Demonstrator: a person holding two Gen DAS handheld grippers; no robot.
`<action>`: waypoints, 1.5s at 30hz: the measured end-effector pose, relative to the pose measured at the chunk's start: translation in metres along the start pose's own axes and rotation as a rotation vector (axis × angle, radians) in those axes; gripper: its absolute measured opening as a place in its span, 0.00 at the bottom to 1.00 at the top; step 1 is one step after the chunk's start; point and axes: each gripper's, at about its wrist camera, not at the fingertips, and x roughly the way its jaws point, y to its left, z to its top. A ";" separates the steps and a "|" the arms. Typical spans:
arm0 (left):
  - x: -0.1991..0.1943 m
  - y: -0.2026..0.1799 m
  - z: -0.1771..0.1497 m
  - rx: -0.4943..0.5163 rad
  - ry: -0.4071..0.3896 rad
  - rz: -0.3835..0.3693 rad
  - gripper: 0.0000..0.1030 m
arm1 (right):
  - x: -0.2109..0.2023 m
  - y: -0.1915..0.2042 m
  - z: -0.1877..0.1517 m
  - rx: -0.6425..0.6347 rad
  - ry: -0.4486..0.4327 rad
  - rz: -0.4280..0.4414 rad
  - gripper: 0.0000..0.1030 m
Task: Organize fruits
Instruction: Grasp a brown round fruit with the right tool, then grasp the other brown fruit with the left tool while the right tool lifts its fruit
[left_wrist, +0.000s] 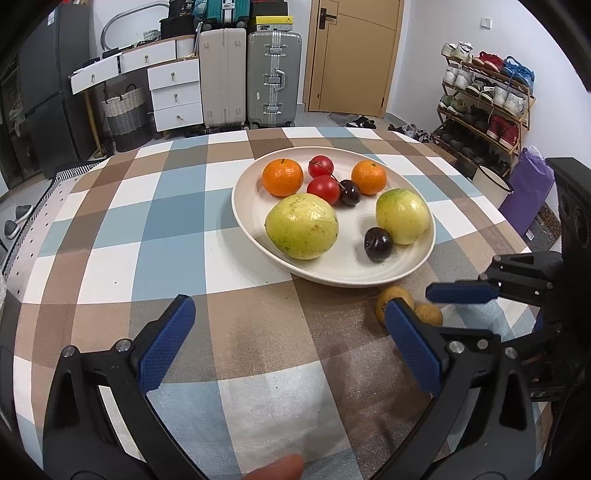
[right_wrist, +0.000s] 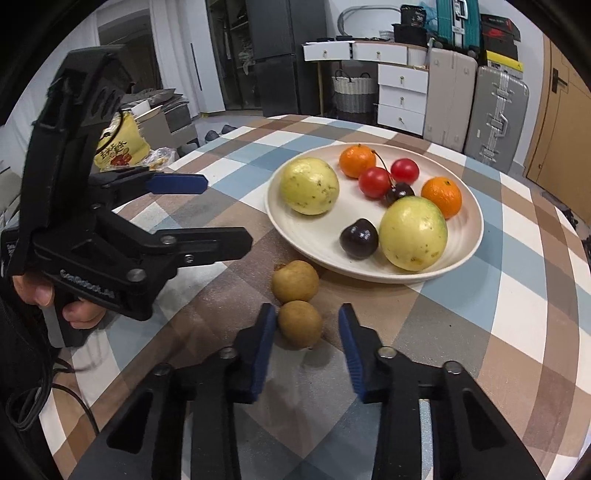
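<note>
We see the plate (right_wrist: 476, 236) of fruit on the checked tablecloth (left_wrist: 229, 325), and just off its near rim two small brown fruits – the farther one (right_wrist: 295, 280) close to the rim, the nearer one (right_wrist: 300, 324) touching it. Our right gripper (right_wrist: 307, 319) has its jaws around the nearer fruit, the left pad against it, a gap on the right. Our left gripper (left_wrist: 288, 317) hangs well apart from the plate, jaws wide – over bare cloth.

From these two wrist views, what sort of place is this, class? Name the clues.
Probably a lived-in home room: a checked-cloth table with a fruit plate, a loaded shoe rack, and suitcases by a wooden door.
</note>
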 end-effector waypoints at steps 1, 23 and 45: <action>0.000 0.000 0.000 0.000 0.001 0.001 0.99 | 0.000 0.001 0.000 -0.005 -0.003 0.005 0.25; 0.003 -0.032 -0.004 0.065 0.006 -0.056 0.94 | -0.052 -0.033 0.014 0.124 -0.271 -0.081 0.25; 0.013 -0.055 -0.006 0.121 0.059 -0.232 0.23 | -0.050 -0.036 0.011 0.142 -0.274 -0.112 0.25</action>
